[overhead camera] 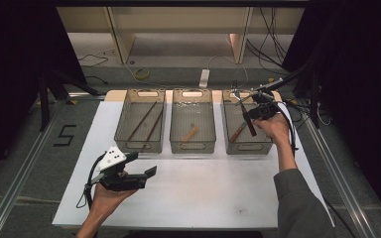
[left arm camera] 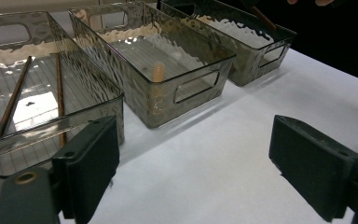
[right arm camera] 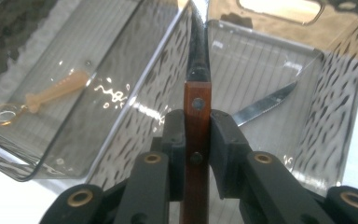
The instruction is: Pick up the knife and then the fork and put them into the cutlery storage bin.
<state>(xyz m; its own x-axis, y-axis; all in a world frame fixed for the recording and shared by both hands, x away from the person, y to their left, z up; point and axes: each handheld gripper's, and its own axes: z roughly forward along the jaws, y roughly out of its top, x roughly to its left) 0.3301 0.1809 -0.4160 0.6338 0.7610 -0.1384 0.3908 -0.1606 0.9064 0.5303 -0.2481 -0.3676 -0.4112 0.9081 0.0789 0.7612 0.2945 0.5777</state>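
Three clear grey bins stand in a row on the white table [overhead camera: 203,193]. My right gripper [overhead camera: 253,115] [right arm camera: 196,135] is shut on the wooden handle of a knife [right arm camera: 197,100], held above the right bin [overhead camera: 250,148] with its dark blade pointing away. A second knife [overhead camera: 238,131] [right arm camera: 265,105] lies inside that bin. Over the table's front left, my left gripper [overhead camera: 143,163] [left arm camera: 200,163] is open with nothing between its jaws.
The left bin [overhead camera: 139,147] holds two long brown sticks [overhead camera: 144,120] [left arm camera: 11,100]. In the middle bin [overhead camera: 192,147] lies a short pale wooden piece [overhead camera: 190,133] [left arm camera: 158,72] [right arm camera: 58,88]. Cables and stands crowd the floor beyond the table.
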